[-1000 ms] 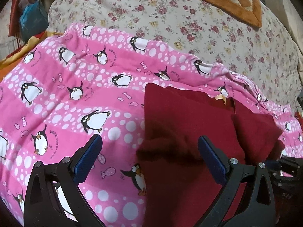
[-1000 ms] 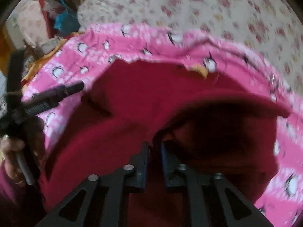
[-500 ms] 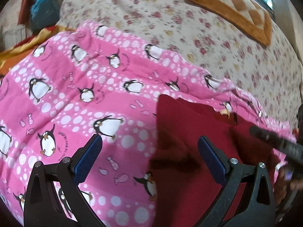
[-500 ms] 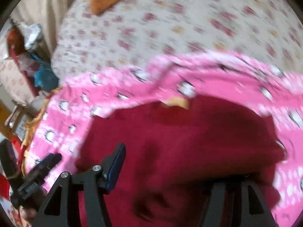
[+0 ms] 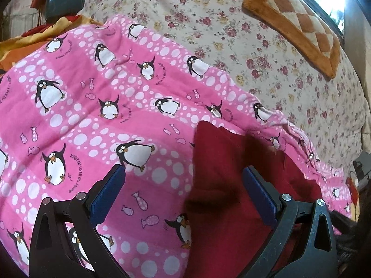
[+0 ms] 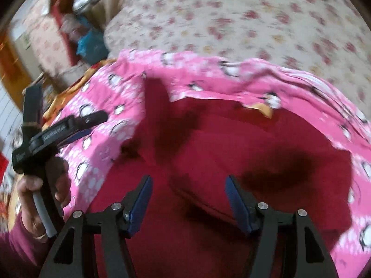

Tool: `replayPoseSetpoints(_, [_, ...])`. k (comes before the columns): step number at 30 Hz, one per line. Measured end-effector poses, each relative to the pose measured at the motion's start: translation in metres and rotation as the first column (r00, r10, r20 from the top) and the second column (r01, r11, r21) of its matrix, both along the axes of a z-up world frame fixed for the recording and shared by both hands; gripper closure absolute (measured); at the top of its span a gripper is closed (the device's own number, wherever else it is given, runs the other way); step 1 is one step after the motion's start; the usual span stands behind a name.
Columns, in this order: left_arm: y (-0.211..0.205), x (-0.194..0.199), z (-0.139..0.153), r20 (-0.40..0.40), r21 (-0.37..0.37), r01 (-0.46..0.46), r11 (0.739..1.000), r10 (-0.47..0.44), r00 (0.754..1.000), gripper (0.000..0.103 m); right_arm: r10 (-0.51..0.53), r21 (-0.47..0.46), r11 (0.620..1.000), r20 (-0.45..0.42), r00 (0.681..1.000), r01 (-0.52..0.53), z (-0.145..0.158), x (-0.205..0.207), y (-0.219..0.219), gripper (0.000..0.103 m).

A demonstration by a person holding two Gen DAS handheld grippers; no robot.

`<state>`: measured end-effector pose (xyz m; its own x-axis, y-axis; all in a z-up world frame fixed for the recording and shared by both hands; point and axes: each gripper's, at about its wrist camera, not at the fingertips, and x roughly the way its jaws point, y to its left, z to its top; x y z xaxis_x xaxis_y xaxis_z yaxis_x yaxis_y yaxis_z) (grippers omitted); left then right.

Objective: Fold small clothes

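curved dark lettering beside each penguin on the pink blanket [image 5: 97, 115], too small to read, left gripper [image 6: 69, 125] print blurred

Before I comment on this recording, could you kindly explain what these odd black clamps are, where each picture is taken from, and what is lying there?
There is no robot here. A person holds a two-finger gripper in each hand, and each carries a fisheye camera looking along its fingers. One picture comes from the left gripper, the other from the right gripper. Both stand open and hold nothing. In the right view you also see the person's left hand gripping its tool. A dark red garment, to be folded, lies on a pink penguin-print blanket, which lies over a floral bedcover. An orange checked cushion rests farther back.
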<state>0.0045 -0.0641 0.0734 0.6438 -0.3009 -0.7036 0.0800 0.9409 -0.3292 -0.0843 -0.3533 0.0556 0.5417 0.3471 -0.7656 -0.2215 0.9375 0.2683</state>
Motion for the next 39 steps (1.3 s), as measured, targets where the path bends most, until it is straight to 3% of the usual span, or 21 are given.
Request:
replayPoseSetpoints(4, [-0.002,0.002,-0.004,-0.009,-0.005,0.009,1.0,-0.009,1.0,0.002,-0.051,-0.073,0.996,0.031,0.998,0.054,0.011,-0.008,-0.015,0.04])
replayPoseSetpoints(9, [-0.008,0.007,-0.013,-0.046,-0.001,0.021,1.0,-0.021,0.999,0.002,-0.212,-0.183,0.957,0.091,0.973,0.225,0.02,-0.025,-0.062,0.04])
replayPoseSetpoints(15, [-0.018,0.007,-0.02,-0.054,0.038,0.029,0.999,-0.027,0.998,0.002,-0.497,-0.076,0.865,-0.001,0.868,0.496,0.009,-0.03,-0.164,0.04])
replayPoseSetpoints(18, [-0.025,0.008,-0.025,-0.055,0.076,0.042,0.996,-0.038,0.998,0.002,-0.462,-0.013,0.886,-0.103,0.881,0.464,-0.011,-0.003,-0.168,0.04])
replayPoseSetpoints(21, [-0.03,0.007,-0.026,-0.051,0.095,0.052,0.994,-0.048,0.998,0.002,-0.473,0.018,0.875,-0.185,0.861,0.484,-0.041,0.023,-0.17,0.04])
replayPoseSetpoints(23, [-0.03,0.007,-0.025,-0.043,0.103,0.054,0.993,-0.05,0.998,0.002,-0.464,0.053,0.873,-0.211,0.86,0.484,-0.054,0.034,-0.171,0.069])
replayPoseSetpoints(25, [-0.03,0.007,-0.023,-0.032,0.106,0.052,0.993,-0.048,0.998,0.002,-0.459,-0.021,0.887,-0.126,0.879,0.461,-0.043,0.034,-0.168,0.084])
replayPoseSetpoints(27, [-0.03,0.008,-0.023,-0.025,0.1,0.052,0.994,-0.049,0.998,0.002,-0.467,-0.069,0.884,-0.068,0.882,0.463,-0.039,0.026,-0.17,0.084])
replayPoseSetpoints(30, [-0.035,0.01,-0.027,-0.051,0.116,0.071,0.991,-0.065,0.997,0.002,-0.507,-0.073,0.862,-0.129,0.852,0.502,-0.061,0.023,-0.186,0.084])
replayPoseSetpoints(34, [-0.036,0.006,-0.024,-0.029,0.129,0.066,0.989,-0.063,0.998,0.002,-0.542,-0.071,0.84,-0.078,0.837,0.538,-0.039,0.003,-0.188,0.069])
replayPoseSetpoints(37, [-0.033,0.007,-0.024,-0.035,0.124,0.056,0.991,-0.052,0.998,0.002,-0.468,-0.084,0.881,-0.01,0.884,0.465,-0.013,-0.017,-0.168,0.058])
replayPoseSetpoints(39, [-0.031,0.007,-0.025,-0.044,0.122,0.044,0.992,-0.039,0.998,0.002,-0.416,-0.215,0.893,-0.061,0.907,0.395,-0.025,-0.023,-0.151,0.058])
